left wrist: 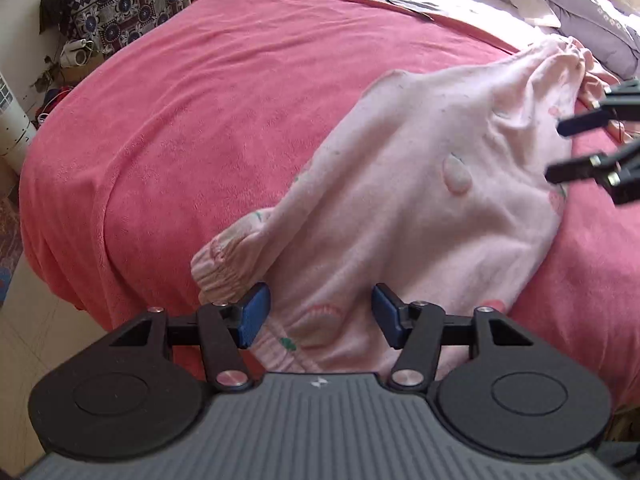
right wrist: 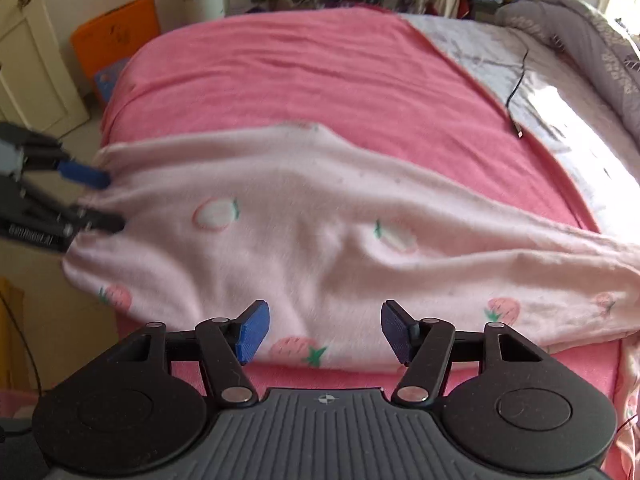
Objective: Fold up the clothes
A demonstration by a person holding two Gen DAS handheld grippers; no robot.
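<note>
Left gripper [left wrist: 320,322]: jaws spread wide, nothing pinched, blue pads either side of the pale pink garment's [left wrist: 420,200] near edge without pressing it. Right gripper [right wrist: 325,330]: jaws likewise spread, empty, just above the garment's near hem. The strawberry-print garment lies flat on the pink blanket [right wrist: 300,72], long axis left to right across the bed, cuffed sleeve [left wrist: 224,260] beside the left gripper.

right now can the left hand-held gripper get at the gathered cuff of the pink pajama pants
Probably yes. The left hand-held gripper is open right over the pink pajama pants, and the gathered cuff lies just beside its left finger on the pink blanket, with nothing covering it.
</note>
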